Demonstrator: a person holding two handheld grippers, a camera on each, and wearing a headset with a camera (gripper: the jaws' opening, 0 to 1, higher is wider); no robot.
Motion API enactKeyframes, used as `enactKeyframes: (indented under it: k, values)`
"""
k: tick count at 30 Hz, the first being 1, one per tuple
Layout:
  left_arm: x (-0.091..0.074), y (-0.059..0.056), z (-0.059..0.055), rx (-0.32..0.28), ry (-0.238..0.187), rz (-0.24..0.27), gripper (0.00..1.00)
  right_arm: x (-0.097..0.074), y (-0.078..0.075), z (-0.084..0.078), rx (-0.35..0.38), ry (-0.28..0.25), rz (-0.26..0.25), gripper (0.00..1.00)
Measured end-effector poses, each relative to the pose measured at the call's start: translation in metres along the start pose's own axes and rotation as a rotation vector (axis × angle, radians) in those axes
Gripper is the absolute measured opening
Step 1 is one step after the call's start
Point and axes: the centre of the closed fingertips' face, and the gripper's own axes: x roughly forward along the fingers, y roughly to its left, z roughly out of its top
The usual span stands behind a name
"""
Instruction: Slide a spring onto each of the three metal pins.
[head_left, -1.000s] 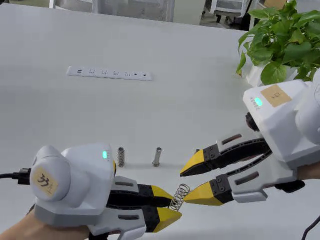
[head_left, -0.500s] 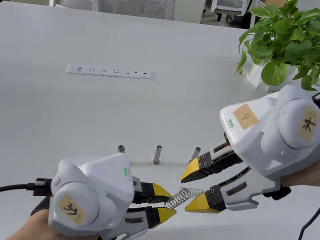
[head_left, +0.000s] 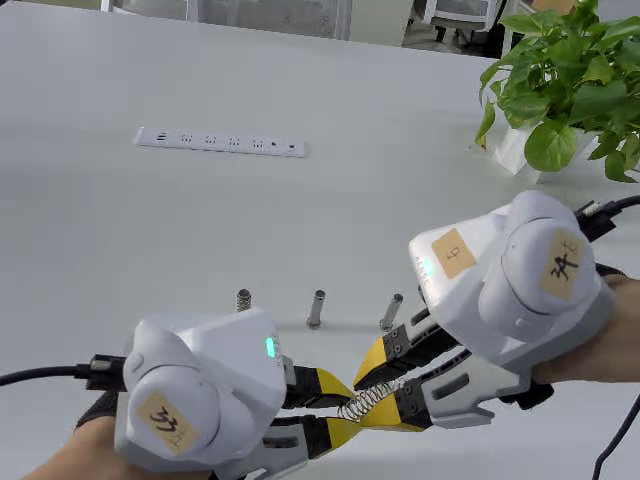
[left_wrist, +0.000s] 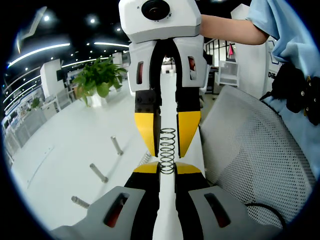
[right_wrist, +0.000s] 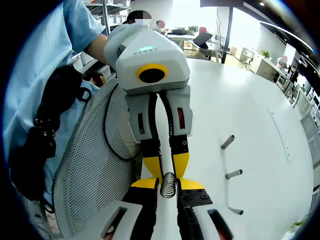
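Observation:
A loose steel spring (head_left: 362, 400) hangs just above the white table (head_left: 150, 230), held between two yellow-tipped grippers that meet tip to tip. My left gripper (head_left: 344, 408) is shut on one end of the spring (left_wrist: 167, 150). My right gripper (head_left: 376, 390) faces it, jaws closed against the other end (right_wrist: 168, 185). Behind them stand three metal pins in a row. The left pin (head_left: 243, 299) wears a spring. The middle pin (head_left: 316, 308) and the right pin (head_left: 391, 311) are bare.
A white power strip (head_left: 220, 144) lies farther back on the table. A leafy plant (head_left: 560, 80) in a white pot stands at the back right. A grey mesh chair (left_wrist: 250, 150) and the person's blue shirt (right_wrist: 45, 65) are behind the grippers.
The right gripper has swung down and in towards the left one. Its jaws have narrowed from wide open to closed around the spring's free end. The left gripper kept hold of the spring.

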Motion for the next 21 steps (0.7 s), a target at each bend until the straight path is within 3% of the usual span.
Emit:
enactKeyframes:
  k: [21]
  values:
    - [0.0002,-0.0024,0.0019,-0.05,-0.035,0.004,0.07,0.0033,0.0,-0.0033,0.002,0.01,0.005,0.07]
